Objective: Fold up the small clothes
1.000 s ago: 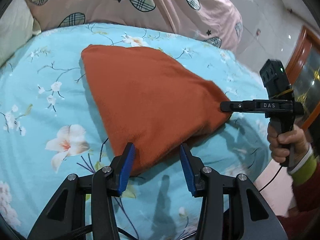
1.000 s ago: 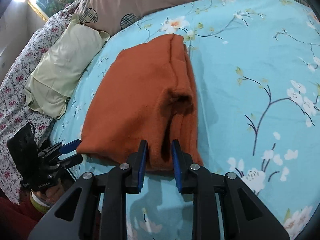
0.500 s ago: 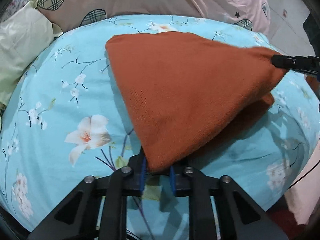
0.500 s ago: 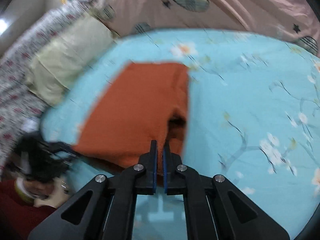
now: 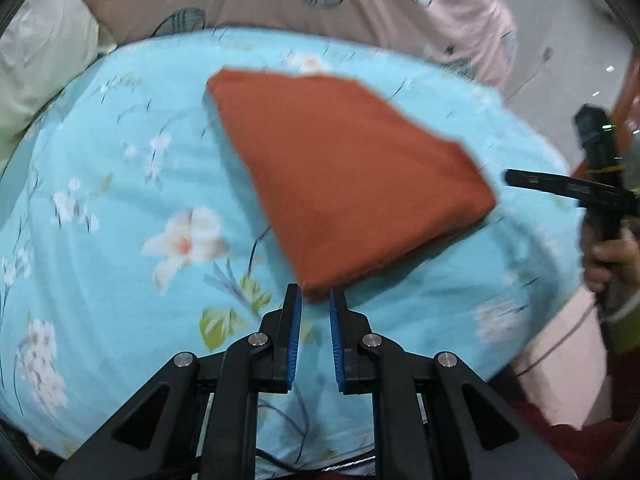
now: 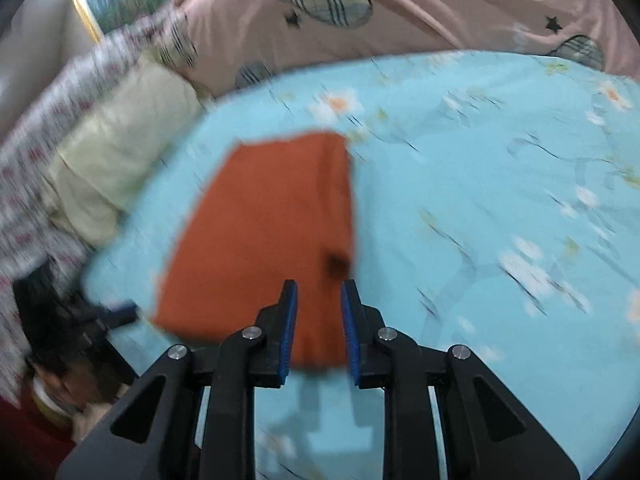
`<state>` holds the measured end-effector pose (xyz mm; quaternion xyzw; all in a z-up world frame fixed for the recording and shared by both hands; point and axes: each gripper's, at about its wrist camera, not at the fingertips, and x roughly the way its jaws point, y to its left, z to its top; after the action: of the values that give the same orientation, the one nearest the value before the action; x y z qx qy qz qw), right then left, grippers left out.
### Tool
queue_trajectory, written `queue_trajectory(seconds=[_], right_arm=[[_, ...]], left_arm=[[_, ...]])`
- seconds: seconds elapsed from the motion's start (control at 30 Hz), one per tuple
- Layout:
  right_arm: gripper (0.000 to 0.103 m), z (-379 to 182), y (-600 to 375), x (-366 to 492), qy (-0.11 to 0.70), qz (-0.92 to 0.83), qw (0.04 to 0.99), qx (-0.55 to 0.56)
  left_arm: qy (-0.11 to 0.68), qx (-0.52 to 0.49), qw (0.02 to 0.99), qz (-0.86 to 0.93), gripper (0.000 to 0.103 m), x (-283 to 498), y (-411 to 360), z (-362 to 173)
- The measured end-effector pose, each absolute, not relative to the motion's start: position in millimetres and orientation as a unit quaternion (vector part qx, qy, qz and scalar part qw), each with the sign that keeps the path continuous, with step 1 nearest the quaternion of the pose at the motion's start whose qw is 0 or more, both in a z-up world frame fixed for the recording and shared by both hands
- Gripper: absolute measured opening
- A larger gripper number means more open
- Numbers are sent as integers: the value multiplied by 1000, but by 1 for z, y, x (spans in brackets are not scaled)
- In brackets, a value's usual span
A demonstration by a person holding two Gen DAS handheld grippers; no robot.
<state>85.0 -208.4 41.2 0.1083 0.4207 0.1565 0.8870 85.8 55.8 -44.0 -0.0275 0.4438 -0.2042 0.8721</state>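
Observation:
A folded rust-orange knit garment (image 5: pixel 344 176) lies flat on the light blue floral bedsheet (image 5: pixel 120 208). My left gripper (image 5: pixel 314 300) is open, its blue pads just short of the garment's near corner, not touching it. In the right wrist view the garment (image 6: pixel 268 232) lies ahead, and my right gripper (image 6: pixel 319 294) is open above its near edge, pads apart with cloth seen between them but not pinched. The right gripper also shows in the left wrist view (image 5: pixel 520 178), just off the garment's right corner.
A pink quilt with plaid hearts (image 5: pixel 320 4) is bunched along the far side. A pale yellow pillow (image 6: pixel 116 148) lies at the left. The bed's edge (image 5: pixel 552 320) drops off at the right, by the person's hand (image 5: pixel 612 256).
Both grippers were shut on the garment's corners and lifting it; both have opened and backed off. The garment has dropped flat onto the sheet, folded over.

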Motion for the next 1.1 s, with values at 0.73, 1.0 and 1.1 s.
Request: queue_trajectory(seconds=[0.73, 1.0, 1.1], right_arm=[[12, -8, -178, 162, 445, 130, 870, 165], [24, -26, -190, 75, 449, 97, 885, 81], [33, -28, -193, 71, 453, 57, 887, 68]], left_arm=[[459, -84, 853, -236, 4, 128, 32, -82], [451, -51, 864, -218, 5, 100, 32, -81], [455, -64, 863, -209, 5, 100, 30, -89]])
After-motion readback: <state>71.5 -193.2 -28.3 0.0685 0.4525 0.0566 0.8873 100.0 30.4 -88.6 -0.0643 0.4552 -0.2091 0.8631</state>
